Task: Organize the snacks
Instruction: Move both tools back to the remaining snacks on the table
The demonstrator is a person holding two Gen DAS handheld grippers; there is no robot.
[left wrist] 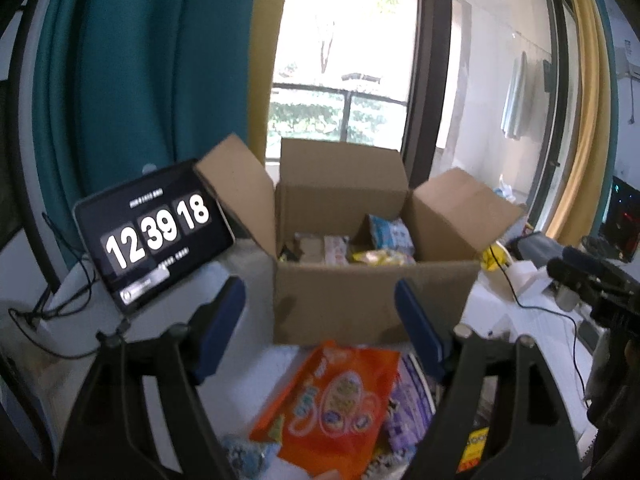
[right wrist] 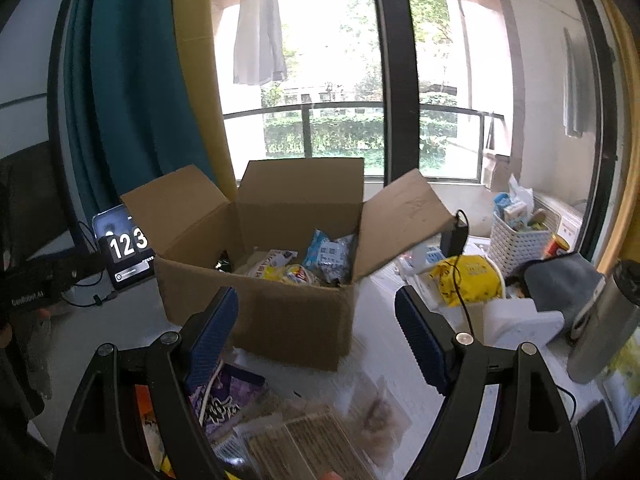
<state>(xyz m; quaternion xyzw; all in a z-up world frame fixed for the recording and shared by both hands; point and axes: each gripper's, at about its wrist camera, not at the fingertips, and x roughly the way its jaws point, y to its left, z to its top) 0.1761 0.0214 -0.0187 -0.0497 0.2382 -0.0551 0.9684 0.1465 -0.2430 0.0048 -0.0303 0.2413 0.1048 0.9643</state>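
Observation:
An open cardboard box [left wrist: 372,300] [right wrist: 280,312] stands on the white table with several snack packets inside, a blue one [left wrist: 390,234] [right wrist: 330,254] and a yellow one [left wrist: 380,258] [right wrist: 294,274] among them. Loose snacks lie in front of it: an orange bag [left wrist: 340,404], a purple packet [left wrist: 408,408] [right wrist: 218,398] and a clear pack of brown biscuits [right wrist: 316,436]. My left gripper [left wrist: 320,332] hovers open above the orange bag, nothing between its blue pads. My right gripper [right wrist: 316,340] is open too, above the clear pack, empty.
A tablet showing a clock [left wrist: 154,236] [right wrist: 124,252] leans left of the box, cables beside it. On the right are a white basket [right wrist: 520,240], a yellow bag [right wrist: 468,280], a metal flask [right wrist: 604,320] and a black cable [right wrist: 464,300]. The other gripper [left wrist: 600,280] shows at the left wrist view's right edge.

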